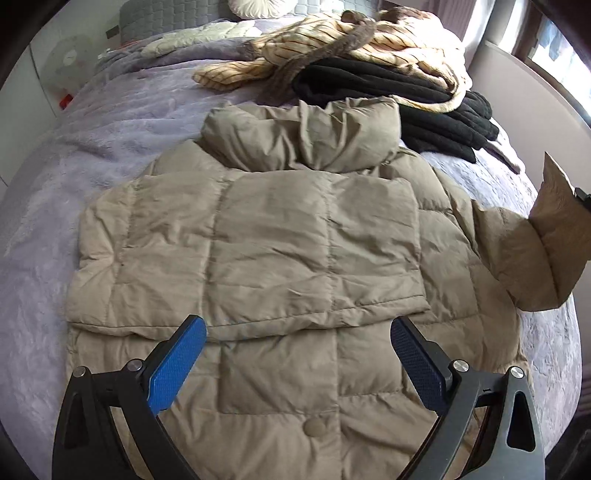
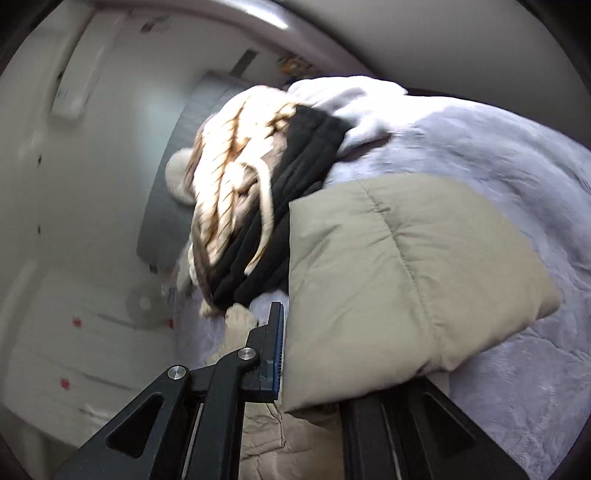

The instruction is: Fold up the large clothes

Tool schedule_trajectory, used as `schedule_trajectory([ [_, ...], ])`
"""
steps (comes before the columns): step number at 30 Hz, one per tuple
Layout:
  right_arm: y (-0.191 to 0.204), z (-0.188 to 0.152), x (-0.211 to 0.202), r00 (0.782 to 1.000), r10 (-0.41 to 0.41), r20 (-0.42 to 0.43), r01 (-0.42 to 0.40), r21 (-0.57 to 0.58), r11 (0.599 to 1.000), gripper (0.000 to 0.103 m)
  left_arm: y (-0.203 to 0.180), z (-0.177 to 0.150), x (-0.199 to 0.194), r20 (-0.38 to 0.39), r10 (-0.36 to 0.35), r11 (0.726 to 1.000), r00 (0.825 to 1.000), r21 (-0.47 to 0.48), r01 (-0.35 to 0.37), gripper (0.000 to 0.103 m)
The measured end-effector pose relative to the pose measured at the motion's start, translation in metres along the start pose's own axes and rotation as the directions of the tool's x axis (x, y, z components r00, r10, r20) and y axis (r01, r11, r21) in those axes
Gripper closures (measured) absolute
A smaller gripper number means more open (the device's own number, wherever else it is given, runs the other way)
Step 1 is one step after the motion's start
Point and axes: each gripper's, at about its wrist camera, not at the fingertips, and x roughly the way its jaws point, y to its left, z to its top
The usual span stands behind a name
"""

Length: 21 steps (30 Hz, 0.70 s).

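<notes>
A beige puffer jacket [image 1: 280, 236] lies flat on the bed, collar at the far end, with one side folded over its front. My left gripper [image 1: 295, 328] hovers open over the jacket's lower half, blue pads wide apart and nothing between them. The jacket's sleeve [image 1: 535, 251] is lifted off the bed at the right, where a black bit of the right gripper [image 1: 583, 197] shows at the edge. In the right wrist view, my right gripper [image 2: 295, 332] is shut on that sleeve [image 2: 406, 277]; the sleeve covers one finger.
A lilac fleece blanket [image 1: 110, 147] covers the bed. Beyond the collar lies a pile with a cream striped garment [image 1: 332, 40] on a black one [image 1: 424, 110]. A grey headboard [image 1: 166, 14] stands at the far end, with a window [image 1: 554, 44] at the right.
</notes>
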Motion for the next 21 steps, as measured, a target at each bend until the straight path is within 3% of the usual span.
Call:
schedule_trajectory([
  [2, 0.048, -0.019, 0.021, 0.999, -0.028, -0.038, 0.021, -0.161, 0.987, 0.093, 0.017, 0.002, -0.003, 0.015, 0.016, 0.999, 1.000, -0.029, -0.016, 0.003],
  [6, 0.128, -0.091, 0.077, 0.984, -0.123, -0.126, 0.051, -0.465, 0.884, 0.093, 0.053, 0.003, -0.009, 0.042, 0.058, 0.995, 0.997, -0.089, -0.054, 0.003],
  [10, 0.144, -0.165, 0.134, 0.946, -0.220, -0.237, 0.042, -0.585, 0.810, 0.093, 0.084, 0.003, -0.010, 0.048, 0.096, 0.986, 0.994, -0.139, -0.088, 0.003],
  [12, 0.134, -0.184, 0.155, 0.924, -0.261, -0.280, 0.051, -0.586, 0.809, 0.093, 0.094, 0.002, -0.010, 0.047, 0.109, 0.983, 0.993, -0.153, -0.101, 0.003],
  [17, 0.098, -0.188, 0.179, 0.889, -0.291, -0.355, 0.096, -0.476, 0.874, 0.092, 0.111, -0.001, -0.001, 0.027, 0.110, 0.978, 0.994, -0.179, -0.103, 0.003],
  [19, 0.091, -0.179, 0.170, 0.884, -0.278, -0.375, 0.101, -0.428, 0.898, 0.082, 0.112, -0.002, 0.005, 0.022, 0.103, 0.978, 0.994, -0.186, -0.097, 0.003],
  [20, 0.089, -0.174, 0.163, 0.887, -0.268, -0.376, 0.104, -0.402, 0.910, 0.067, 0.112, -0.002, 0.006, 0.020, 0.098, 0.978, 0.995, -0.189, -0.093, 0.003],
  [21, 0.084, -0.170, 0.152, 0.896, -0.252, -0.366, 0.107, -0.372, 0.922, 0.042, 0.112, -0.001, 0.009, 0.019, 0.091, 0.978, 0.996, -0.192, -0.086, 0.003],
])
